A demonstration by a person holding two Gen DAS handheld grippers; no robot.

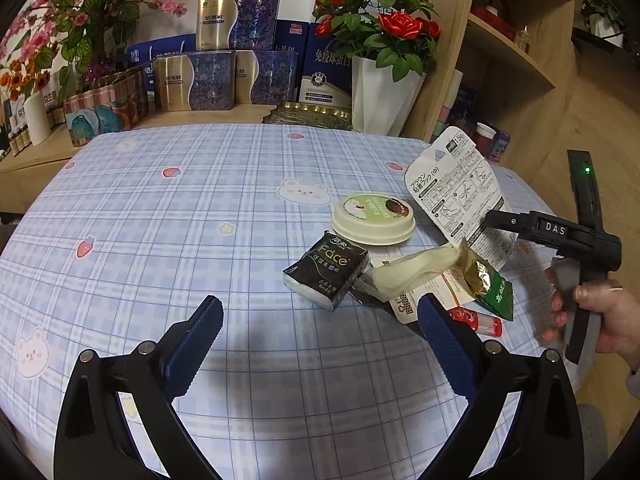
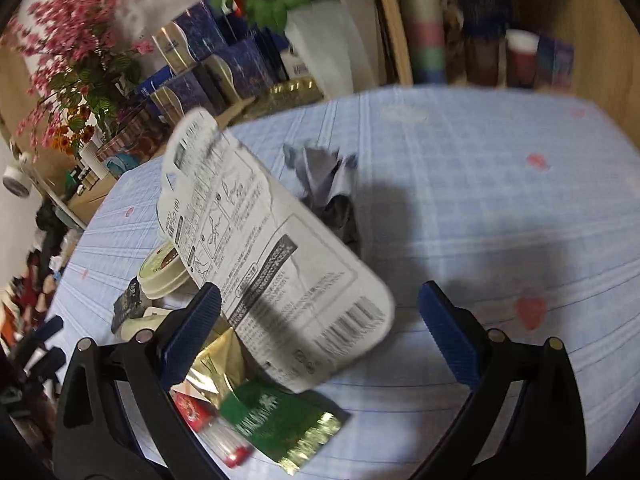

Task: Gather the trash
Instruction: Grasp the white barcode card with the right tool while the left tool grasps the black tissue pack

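While the left tongs (image 1: 320, 332) hang with their blue pads spread wide apart over the checked cloth of the counter (image 1: 160, 208), nothing sits between them. The trash lies in a loose heap just beyond and to the right of them: a black tissue pack (image 1: 326, 270), a round cream lid (image 1: 373, 219) just behind it, a pale crumpled wrapper (image 1: 416, 270), a green and gold sachet (image 1: 490, 286) and a small red tube (image 1: 478, 320) near the right pad.

In the left wrist view the right tongs (image 1: 490, 218), held in a hand (image 1: 592, 312) at the right edge, reach in toward a white printed package card (image 1: 460, 188) that stands up tilted above the heap; their tip meets the card's right edge. Seen from the right wrist view, the right tongs (image 2: 320, 320) have their pads well apart, and the card (image 2: 272, 248) lies across the gap nearer the left pad; whether it touches that pad I cannot tell, as the view is blurred. A crumpled grey wrapper (image 2: 324, 184) lies farther off on the cloth.

At the far edge stand blue boxes (image 1: 224, 76) and a white vase of red roses (image 1: 380, 92).
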